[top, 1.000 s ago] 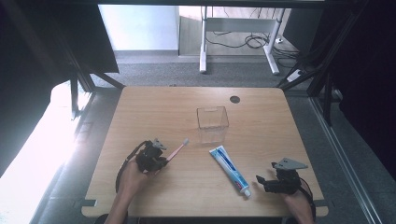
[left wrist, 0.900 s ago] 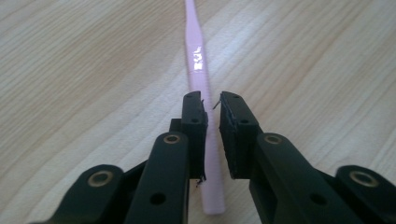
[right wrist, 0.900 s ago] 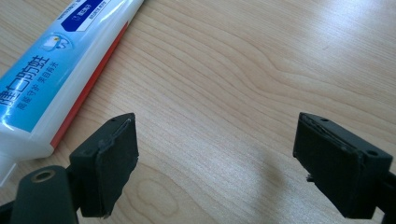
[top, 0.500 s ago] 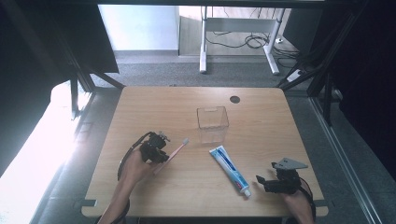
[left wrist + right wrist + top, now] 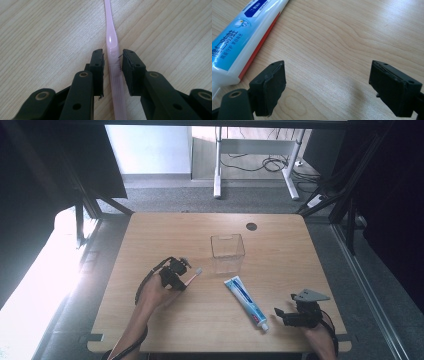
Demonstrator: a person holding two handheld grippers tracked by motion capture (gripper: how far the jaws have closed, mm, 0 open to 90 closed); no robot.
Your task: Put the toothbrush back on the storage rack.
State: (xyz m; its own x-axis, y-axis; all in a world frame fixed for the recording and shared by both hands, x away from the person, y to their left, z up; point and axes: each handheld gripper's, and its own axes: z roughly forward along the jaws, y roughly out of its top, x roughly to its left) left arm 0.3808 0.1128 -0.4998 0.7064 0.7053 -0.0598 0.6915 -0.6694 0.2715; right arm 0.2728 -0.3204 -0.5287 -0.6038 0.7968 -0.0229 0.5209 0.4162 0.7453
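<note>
Clearly slim, glossy pink toothbrush

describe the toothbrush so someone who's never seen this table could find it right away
On the wooden table, look left of the clear square container. The toothbrush lies flat there, between the left gripper's jaws. It is thin and pink, unlike the fat blue-and-white toothpaste tube.

clear box, toothpaste tube, wooden table

The pink toothbrush runs off the top edge beyond the jaws and off the bottom edge between them, so its bristled head is cut off, while the toothpaste tube, left of the right gripper's jaws, loses its cap at the left edge.
</note>
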